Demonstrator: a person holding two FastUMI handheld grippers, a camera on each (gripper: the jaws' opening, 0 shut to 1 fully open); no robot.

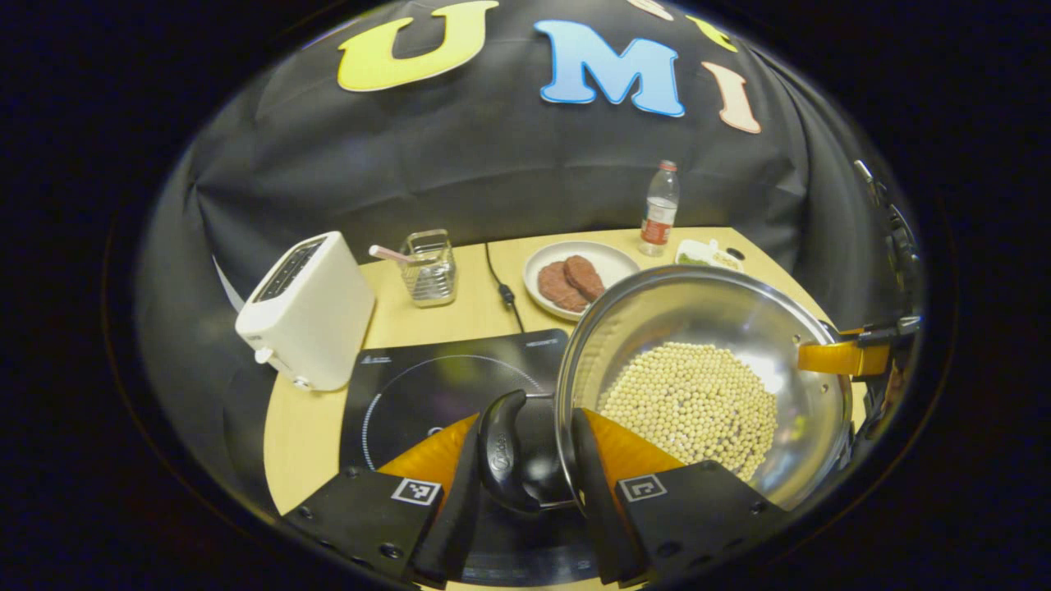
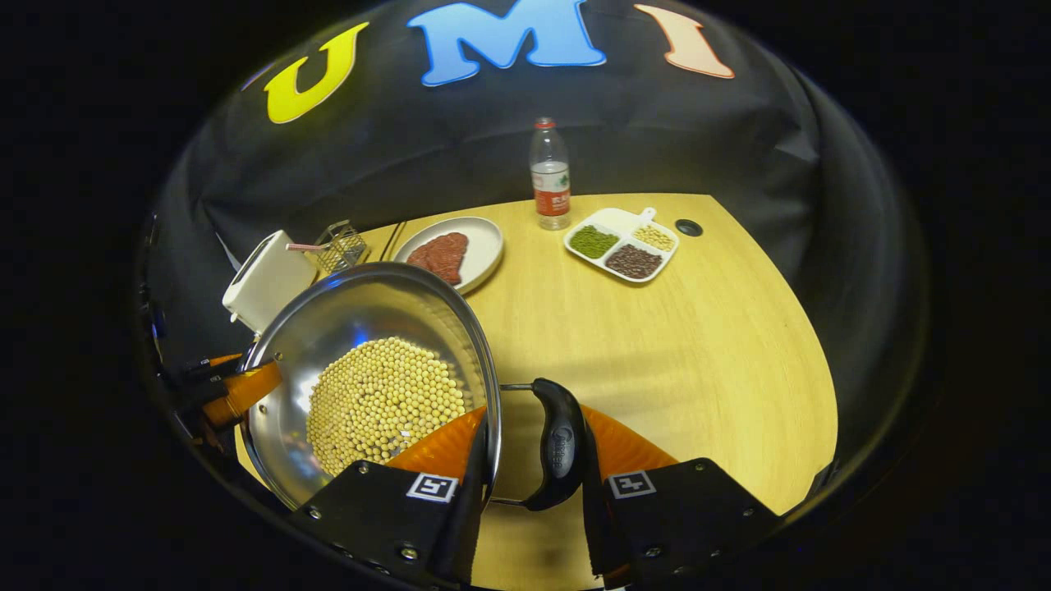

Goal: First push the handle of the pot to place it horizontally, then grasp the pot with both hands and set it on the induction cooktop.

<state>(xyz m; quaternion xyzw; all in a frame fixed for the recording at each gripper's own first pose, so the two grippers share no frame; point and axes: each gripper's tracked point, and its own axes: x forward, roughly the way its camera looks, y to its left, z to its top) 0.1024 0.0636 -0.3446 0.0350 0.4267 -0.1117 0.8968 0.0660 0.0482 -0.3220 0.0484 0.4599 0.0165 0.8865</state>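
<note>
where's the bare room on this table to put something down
Bare wood spreads right of the pot, in front of the divided tray. The cooktop is bare too. The back left is crowded: toaster, basket, plate.

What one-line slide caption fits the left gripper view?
Left gripper shut on a pot handle, holding the bean-filled pot beside the induction cooktop.

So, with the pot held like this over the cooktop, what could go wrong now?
1. The pot is full of loose beans; any tilt could spill them.
2. Each gripper holds only a small side handle, so the left gripper or right gripper might slip.
3. The toaster stands close beside the cooktop; a swing could knock it.
</note>
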